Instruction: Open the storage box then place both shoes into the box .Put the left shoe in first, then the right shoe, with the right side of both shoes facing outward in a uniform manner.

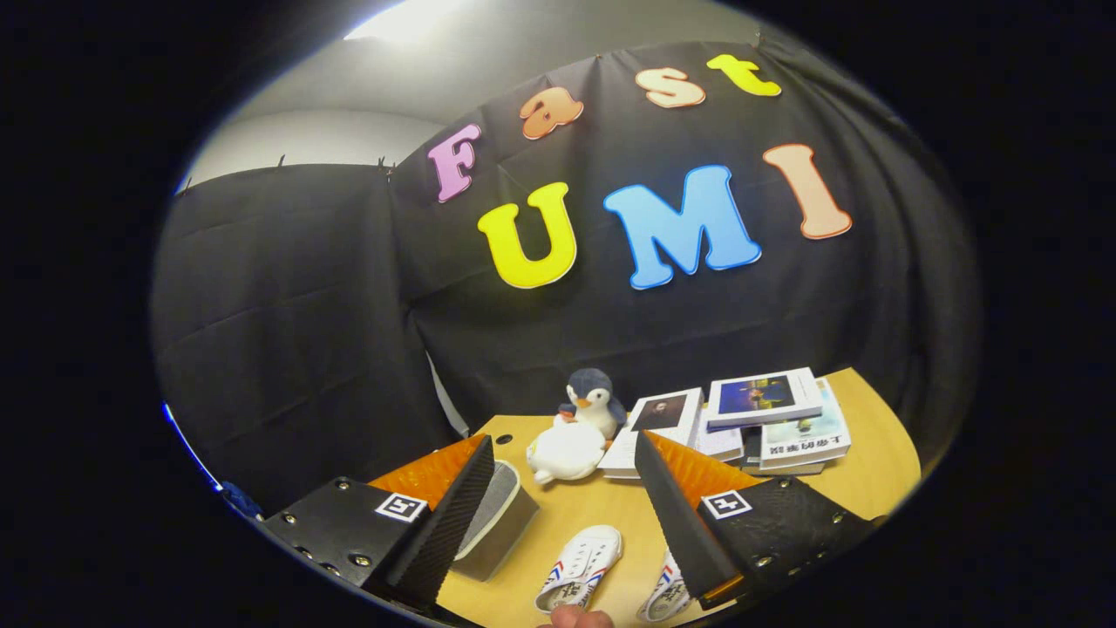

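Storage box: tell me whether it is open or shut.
Cannot tell: the storage box sits partly behind one finger of the open gripper.

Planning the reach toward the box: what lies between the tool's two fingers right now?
In the gripper view, the open tool frames bare tabletop and one white shoe; the second shoe sits by one finger, the storage box by the other.

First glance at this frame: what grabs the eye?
The gripper hangs open above the wooden table, jaws wide apart with nothing between them. Two white shoes lie on the table between the fingers, a grey box beside them. Beyond sit a plush penguin, a white plush toy and stacked books.
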Available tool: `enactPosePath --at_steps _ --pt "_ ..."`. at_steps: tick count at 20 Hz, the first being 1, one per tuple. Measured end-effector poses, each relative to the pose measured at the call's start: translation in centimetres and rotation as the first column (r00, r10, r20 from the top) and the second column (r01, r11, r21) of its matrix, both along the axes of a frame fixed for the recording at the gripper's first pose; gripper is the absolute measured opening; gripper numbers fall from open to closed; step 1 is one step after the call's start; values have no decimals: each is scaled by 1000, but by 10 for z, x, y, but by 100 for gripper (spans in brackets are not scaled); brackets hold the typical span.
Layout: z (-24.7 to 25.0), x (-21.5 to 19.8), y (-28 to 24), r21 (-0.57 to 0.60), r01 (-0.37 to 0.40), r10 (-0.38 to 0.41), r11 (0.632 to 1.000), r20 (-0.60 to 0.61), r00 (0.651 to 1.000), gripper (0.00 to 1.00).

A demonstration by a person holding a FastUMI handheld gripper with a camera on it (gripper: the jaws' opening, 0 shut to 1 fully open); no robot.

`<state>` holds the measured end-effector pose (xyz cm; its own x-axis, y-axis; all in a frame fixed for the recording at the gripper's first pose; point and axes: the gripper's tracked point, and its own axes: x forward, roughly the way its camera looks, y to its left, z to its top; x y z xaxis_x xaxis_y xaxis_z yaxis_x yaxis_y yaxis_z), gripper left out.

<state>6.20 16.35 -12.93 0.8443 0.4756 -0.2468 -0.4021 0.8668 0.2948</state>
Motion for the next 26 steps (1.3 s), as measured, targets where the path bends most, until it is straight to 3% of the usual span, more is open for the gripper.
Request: enactPosePath --at_steps 6,8,13,20,26 --pt "-55 0 64 81 -149 161 985 -155 975 96" --pt "-76 -5 90 115 -210 230 971 -208 951 97" --pt "-123 -9 130 195 -263 315 945 -316 895 97" --pt "-172 -11 160 286 -241 346 927 -413 843 97" --pt "-199 -9 178 397 -191 387 898 -503 773 96"
